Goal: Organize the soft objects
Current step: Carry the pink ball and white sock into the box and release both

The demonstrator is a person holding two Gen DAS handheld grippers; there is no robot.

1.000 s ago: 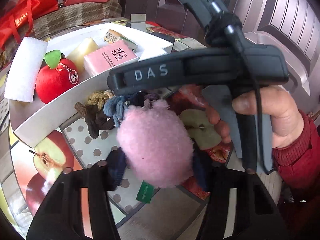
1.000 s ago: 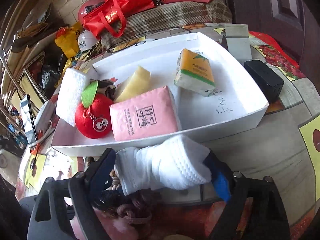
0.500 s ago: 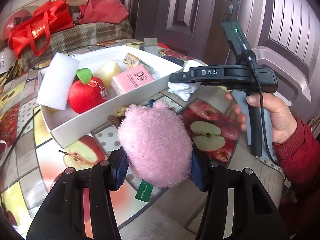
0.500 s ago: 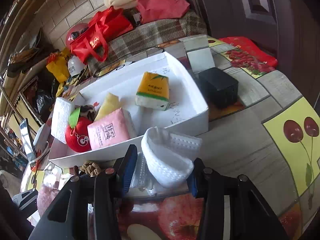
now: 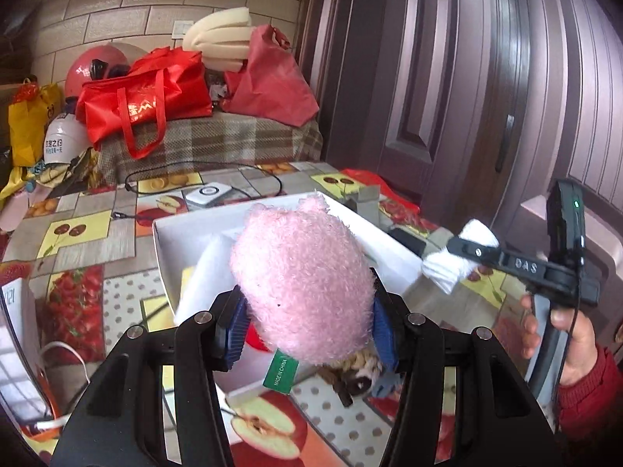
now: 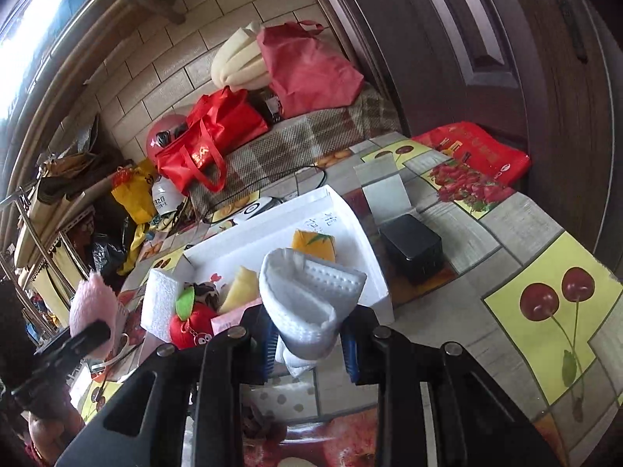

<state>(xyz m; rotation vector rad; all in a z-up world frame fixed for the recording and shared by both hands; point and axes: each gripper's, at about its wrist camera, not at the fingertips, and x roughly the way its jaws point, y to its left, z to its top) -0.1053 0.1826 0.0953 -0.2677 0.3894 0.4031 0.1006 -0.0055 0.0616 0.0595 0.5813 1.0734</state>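
Observation:
My left gripper [image 5: 307, 327] is shut on a fluffy pink plush [image 5: 303, 284] and holds it raised over the near edge of the white tray [image 5: 167, 249]. My right gripper [image 6: 307, 334] is shut on a folded white cloth [image 6: 311, 303], lifted above the tray's [image 6: 373, 268] near right corner. In the left wrist view the right gripper [image 5: 463, 251] with the white cloth [image 5: 457, 260] hangs at the right. In the tray lie a red plush apple [image 6: 190, 323], a white sponge [image 6: 159, 303], a yellow piece [image 6: 239, 288], a pink pack [image 6: 224, 321] and an orange tissue pack [image 6: 313, 245].
Knitted hair ties [image 5: 356, 369] lie on the fruit-print tablecloth below the pink plush. A black box [image 6: 412, 249] and a grey card [image 6: 383, 190] stand right of the tray. Red bags [image 6: 210, 132] and clutter fill the bench behind the table. A door is at the right.
Both grippers have risen from the table with their loads and pulled back. The pink plush now hangs over the tray's edge, and the white cloth is higher above the tray's corner.

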